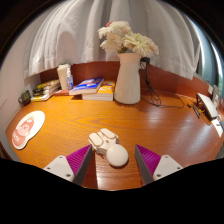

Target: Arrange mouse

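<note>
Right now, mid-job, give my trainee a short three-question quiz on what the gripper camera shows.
1. True or false: the gripper is shut on the white mouse.
2. What holds the flowers: A) white vase, B) bowl, C) basket?
3. Fill in: just behind the mouse lies a small ____ object.

Key: 1 false, the mouse rests on the wooden desk between open fingers; 2 A; 3 white.

Bare desk [60, 150] beside mouse [116, 154]
</note>
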`<state>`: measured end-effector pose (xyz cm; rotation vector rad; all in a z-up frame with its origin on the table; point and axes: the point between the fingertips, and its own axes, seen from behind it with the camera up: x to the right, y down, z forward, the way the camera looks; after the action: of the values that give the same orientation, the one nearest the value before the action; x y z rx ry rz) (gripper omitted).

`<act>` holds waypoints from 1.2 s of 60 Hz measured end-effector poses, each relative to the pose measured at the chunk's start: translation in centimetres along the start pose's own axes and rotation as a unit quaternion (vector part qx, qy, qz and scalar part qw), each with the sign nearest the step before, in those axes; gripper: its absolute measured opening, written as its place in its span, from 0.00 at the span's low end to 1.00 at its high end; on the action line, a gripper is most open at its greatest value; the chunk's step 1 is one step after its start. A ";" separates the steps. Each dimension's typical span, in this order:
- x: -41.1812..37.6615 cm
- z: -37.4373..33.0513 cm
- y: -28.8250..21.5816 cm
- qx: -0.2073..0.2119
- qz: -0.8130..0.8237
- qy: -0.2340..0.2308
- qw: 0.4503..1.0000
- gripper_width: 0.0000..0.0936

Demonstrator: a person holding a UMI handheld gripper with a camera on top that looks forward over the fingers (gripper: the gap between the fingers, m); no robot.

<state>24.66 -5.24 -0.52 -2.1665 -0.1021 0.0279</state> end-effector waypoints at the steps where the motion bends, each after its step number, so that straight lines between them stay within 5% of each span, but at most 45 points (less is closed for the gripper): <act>1: 0.3 0.3 -0.2 0.000 0.002 0.002 1.000 0.92; 15: 2.2 3.2 -1.7 -0.012 0.027 0.018 0.999 0.86; 27: 2.1 3.9 -2.1 -0.029 0.034 0.026 0.999 0.56; 44: 2.0 4.1 -1.8 -0.065 0.043 0.036 0.996 0.40; 54: 2.5 3.5 -2.7 -0.097 0.042 0.066 0.992 0.40; 72: -4.1 -5.9 -26.1 0.075 0.040 0.114 0.990 0.40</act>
<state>19.32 4.21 24.32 -2.0066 0.1157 -0.1617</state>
